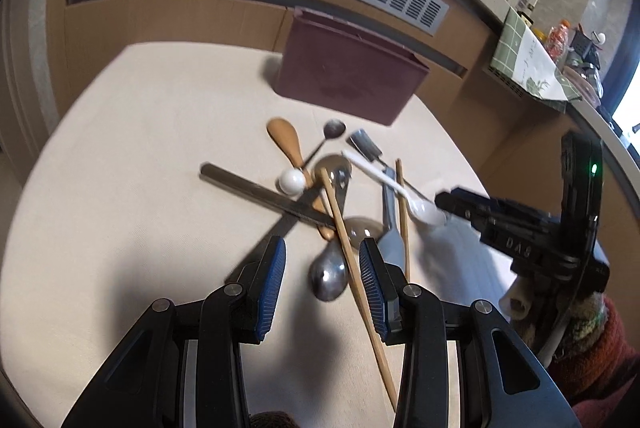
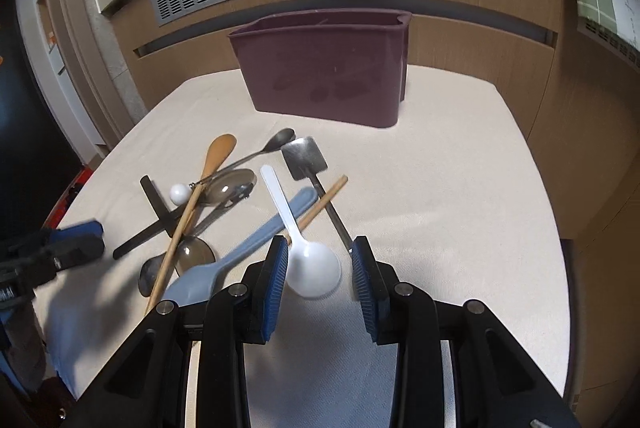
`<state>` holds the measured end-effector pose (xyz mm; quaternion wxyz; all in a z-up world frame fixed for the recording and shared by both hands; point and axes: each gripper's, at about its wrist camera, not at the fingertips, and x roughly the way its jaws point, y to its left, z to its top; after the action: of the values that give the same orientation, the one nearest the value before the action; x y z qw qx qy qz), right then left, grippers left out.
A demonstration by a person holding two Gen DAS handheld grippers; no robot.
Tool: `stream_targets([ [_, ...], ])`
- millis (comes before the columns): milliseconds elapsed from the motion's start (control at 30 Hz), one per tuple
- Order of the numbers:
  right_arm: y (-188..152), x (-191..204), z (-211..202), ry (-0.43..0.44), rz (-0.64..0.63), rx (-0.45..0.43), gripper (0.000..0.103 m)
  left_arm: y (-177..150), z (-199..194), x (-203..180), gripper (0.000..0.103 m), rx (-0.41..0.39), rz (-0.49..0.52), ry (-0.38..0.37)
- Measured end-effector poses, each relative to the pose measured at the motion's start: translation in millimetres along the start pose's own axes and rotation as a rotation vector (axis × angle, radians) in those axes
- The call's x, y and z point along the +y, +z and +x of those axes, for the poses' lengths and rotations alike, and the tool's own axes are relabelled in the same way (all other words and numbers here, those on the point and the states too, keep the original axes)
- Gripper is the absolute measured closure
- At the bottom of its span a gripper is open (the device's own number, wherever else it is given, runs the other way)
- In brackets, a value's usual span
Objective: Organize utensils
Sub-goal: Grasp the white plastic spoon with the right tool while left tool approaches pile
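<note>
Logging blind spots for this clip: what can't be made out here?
- Maroon bin interior: both views, its front wall hides it.
- Wooden chopstick near end: left wrist view, behind gripper body.
- White spoon bowl: left wrist view, partly behind the right gripper.

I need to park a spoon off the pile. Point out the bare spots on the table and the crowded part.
Bare cloth lies right of the flat metal spatula, out to the table edge, and in the strip between the maroon bin and the pile. It is crowded on the left, where the chopstick, dark knife and metal spoons cross.
</note>
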<state>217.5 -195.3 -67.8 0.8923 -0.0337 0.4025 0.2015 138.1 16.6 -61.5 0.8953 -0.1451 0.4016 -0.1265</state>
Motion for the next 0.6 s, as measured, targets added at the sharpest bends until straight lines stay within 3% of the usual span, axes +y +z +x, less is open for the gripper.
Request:
stream_targets([
  [100,6,7,-4,0.01,-0.025,-0.004,0.071,0,1,-2,0.063,-0.002,0.015,-0.002],
  [233,9,15,4,0.007,-0.084,0.023,0.071,-1,-2,5,0.063,-0.019,-0.002,0.05],
  [367,21,21,22,0.034,-0.13,0.09,0.073,-1,-12,24,0.063,-0.042,-0.058,0.078],
  [600,42,39,62,0.047,-0.214,0.131,0.075,-4,-15,34,0.063,-0.045,-0.077,0.097],
])
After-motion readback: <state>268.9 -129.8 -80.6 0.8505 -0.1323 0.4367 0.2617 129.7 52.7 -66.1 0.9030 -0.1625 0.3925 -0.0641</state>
